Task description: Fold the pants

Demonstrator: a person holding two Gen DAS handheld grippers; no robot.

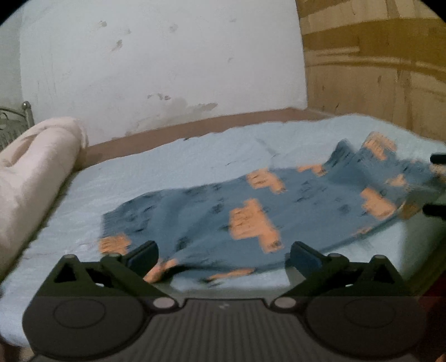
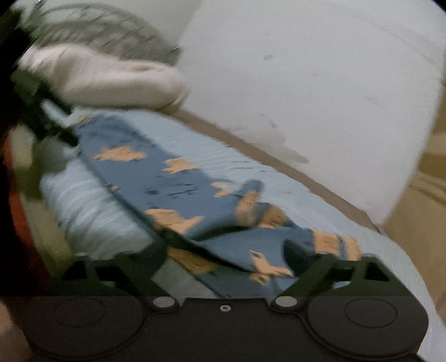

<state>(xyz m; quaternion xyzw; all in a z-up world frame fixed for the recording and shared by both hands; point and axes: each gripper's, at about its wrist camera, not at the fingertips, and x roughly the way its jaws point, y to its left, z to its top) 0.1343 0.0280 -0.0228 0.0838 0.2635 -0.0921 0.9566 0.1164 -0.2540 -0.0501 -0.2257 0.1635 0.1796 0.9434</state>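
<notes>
A: Pants, blue soft fabric with orange block patches and small dark marks, lie spread on the pale blue ribbed bedsheet. Left wrist view: the left gripper has its jaws spread wide. The near hem lies between the fingers, and neither pad presses on it.

B: Right wrist view: the right gripper also stands wide open. The cloth passes between its fingers; no grip is visible. This view is tilted and blurred, so fine texture cannot be read.

A: View differences: the left view shows the wood-panel wall at the far right and the stained white wall behind the bed. Two dark fingertips enter at its right edge, at the far end of the garment.

B: The right view shows the curved metal bed frame above the rolled cream blanket. In the left view the same roll sits at the left edge.

A: Edges: a brown border runs between sheet and wall. Bare sheet lies open between the garment and the blanket roll, and behind the garment toward the wall.
</notes>
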